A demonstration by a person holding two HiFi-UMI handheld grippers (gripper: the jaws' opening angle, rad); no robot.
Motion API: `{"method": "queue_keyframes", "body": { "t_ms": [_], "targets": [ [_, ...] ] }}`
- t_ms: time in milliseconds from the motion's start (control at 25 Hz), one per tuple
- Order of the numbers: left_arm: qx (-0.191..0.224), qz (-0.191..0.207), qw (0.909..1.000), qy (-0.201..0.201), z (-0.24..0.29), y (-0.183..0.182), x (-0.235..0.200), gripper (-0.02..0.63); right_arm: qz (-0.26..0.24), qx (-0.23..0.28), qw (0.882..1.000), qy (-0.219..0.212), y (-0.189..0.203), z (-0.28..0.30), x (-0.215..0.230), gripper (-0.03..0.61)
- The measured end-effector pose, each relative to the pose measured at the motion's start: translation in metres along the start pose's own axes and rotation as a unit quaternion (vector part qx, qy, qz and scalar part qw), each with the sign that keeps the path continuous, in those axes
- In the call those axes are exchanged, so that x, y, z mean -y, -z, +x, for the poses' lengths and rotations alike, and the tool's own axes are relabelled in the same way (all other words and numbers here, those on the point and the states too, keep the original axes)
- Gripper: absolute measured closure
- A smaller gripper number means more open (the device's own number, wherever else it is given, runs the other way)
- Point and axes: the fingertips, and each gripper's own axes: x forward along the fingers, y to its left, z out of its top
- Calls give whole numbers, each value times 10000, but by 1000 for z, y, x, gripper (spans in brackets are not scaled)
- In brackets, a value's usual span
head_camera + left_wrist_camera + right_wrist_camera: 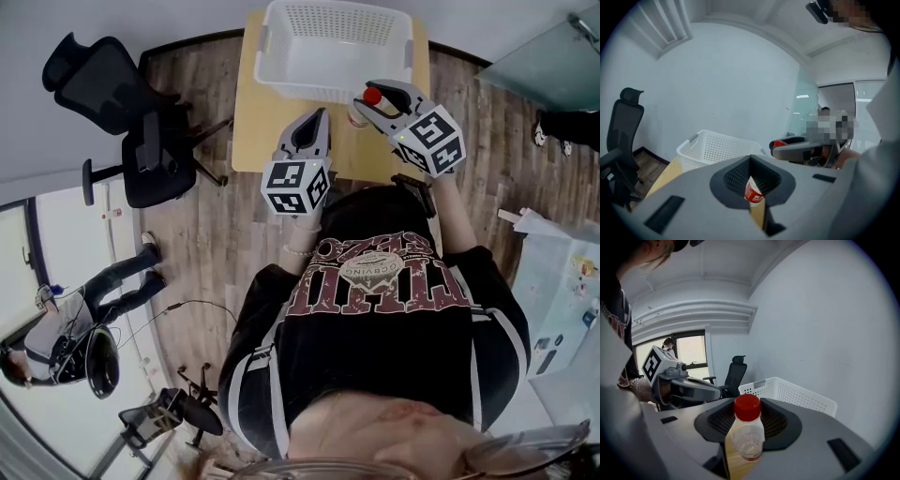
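A small clear bottle with a red cap (372, 96) and a red label stands in the notch of my right gripper (379, 101), which is shut on it just in front of the white basket (333, 42). In the right gripper view the bottle (747, 430) fills the notch of that gripper (747, 427). My left gripper (312, 136) hovers over the wooden table (255, 122), a little left of the bottle, jaws together and holding nothing. Through the notch of my left gripper (751, 187) I see the bottle's labelled lower part (753, 193) and, beyond, the right gripper (797, 149).
The white perforated basket (715, 147) sits at the table's far end against the wall. A black office chair (131, 131) stands left of the table on the wood floor. A person (94, 300) stands further off to the left, by stands and cables.
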Motion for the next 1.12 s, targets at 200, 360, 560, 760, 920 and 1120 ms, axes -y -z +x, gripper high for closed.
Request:
{"method": "queue_keyframes", "body": {
  "t_ms": [200, 360, 560, 760, 920, 1120],
  "targets": [
    [-25, 2, 10000, -27, -2, 1, -3, 566, 2, -61, 10000, -17, 22, 7, 0, 408],
    [-40, 0, 10000, -29, -2, 2, -3, 566, 12, -153, 9999, 14, 37, 12, 2, 408],
    [-62, -4, 10000, -23, -1, 2, -3, 566, 0, -249, 9997, 72, 52, 16, 6, 408],
    [-63, -5, 10000, -27, -2, 0, -5, 566, -4, -289, 9995, 98, 63, 21, 7, 408],
    [-68, -3, 10000, -34, -1, 1, -5, 566, 40, -285, 9995, 100, 71, 24, 8, 408],
    [-79, -7, 10000, -28, 0, 0, -8, 566, 53, -323, 9994, 80, 82, 29, 7, 408]
  ]
}}
